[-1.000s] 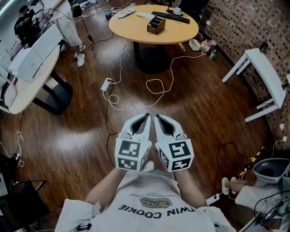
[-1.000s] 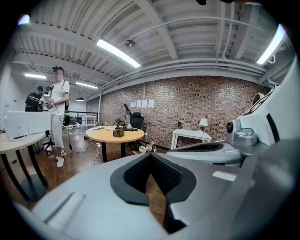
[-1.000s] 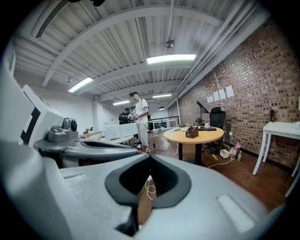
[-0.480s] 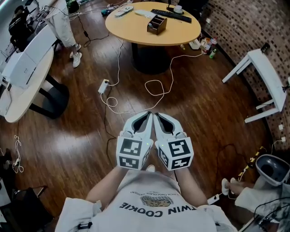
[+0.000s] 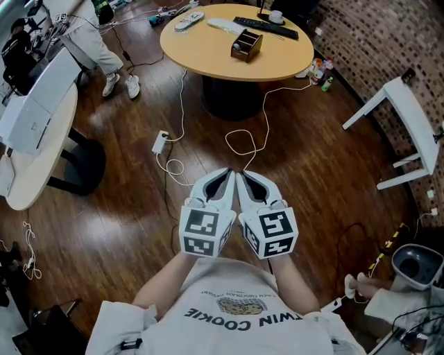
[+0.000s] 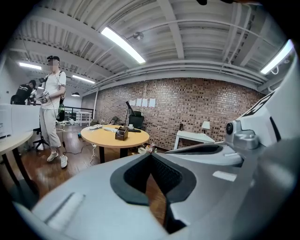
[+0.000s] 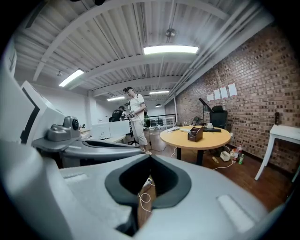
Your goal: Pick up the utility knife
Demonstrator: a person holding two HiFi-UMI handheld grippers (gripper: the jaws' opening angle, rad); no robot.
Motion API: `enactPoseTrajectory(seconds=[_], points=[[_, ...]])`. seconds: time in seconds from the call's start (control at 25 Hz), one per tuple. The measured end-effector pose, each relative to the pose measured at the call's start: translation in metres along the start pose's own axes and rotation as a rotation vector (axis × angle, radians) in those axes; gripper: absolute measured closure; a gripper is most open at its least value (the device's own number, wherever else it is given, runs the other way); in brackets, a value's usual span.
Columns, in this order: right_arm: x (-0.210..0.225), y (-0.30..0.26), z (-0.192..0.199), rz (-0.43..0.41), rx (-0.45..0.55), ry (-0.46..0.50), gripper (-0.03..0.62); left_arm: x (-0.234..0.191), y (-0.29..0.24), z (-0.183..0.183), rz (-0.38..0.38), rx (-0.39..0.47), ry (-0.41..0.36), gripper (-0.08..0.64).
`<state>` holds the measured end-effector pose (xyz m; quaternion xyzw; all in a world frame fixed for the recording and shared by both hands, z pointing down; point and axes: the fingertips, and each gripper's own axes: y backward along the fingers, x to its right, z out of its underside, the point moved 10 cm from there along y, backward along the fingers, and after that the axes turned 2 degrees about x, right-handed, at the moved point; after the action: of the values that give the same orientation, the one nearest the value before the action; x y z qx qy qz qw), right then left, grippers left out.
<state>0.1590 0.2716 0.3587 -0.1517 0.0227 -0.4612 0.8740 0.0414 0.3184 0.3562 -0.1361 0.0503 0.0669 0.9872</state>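
My left gripper (image 5: 225,172) and right gripper (image 5: 241,174) are held side by side at waist height over the wooden floor, both shut with nothing in them. Ahead stands a round wooden table (image 5: 208,48). On it are a small wooden organiser box (image 5: 246,45), a black keyboard (image 5: 265,26) and some small white items (image 5: 189,21). I cannot make out a utility knife among them. The table (image 6: 112,137) shows beyond the closed jaws in the left gripper view (image 6: 151,154), and the same table (image 7: 194,137) in the right gripper view (image 7: 150,157).
White cables (image 5: 243,139) and a power strip (image 5: 160,141) lie on the floor between me and the table. A white desk (image 5: 35,118) stands at left, a white bench (image 5: 409,111) and a brick wall at right. A person (image 5: 90,35) stands near the table's far left.
Both grippers have moved forward together toward the round table, which now sits nearer and lower in the head view. Both stay shut and side by side.
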Motion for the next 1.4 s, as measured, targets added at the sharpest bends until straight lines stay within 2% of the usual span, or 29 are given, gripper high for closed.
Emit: enactPoseTrajectory(seconds=[0.36, 0.72, 1.08, 1.4], points=[[-0.013, -0.065, -0.025, 0.039, 0.001, 0.006, 0.591, -0.069, -0.020, -0.017, 0.034, -0.004, -0.001, 0.554], [-0.010, -0.101, -0.035, 0.071, 0.006, 0.004, 0.589, -0.102, -0.042, -0.029, 0.068, -0.002, -0.014, 0.554], [0.025, -0.134, -0.041, 0.081, 0.021, -0.007, 0.591, -0.117, -0.087, -0.035, 0.076, -0.016, -0.025, 0.554], [0.084, -0.182, -0.055, 0.061, 0.024, -0.009, 0.591, -0.132, -0.159, -0.052, 0.057, -0.023, -0.040, 0.554]])
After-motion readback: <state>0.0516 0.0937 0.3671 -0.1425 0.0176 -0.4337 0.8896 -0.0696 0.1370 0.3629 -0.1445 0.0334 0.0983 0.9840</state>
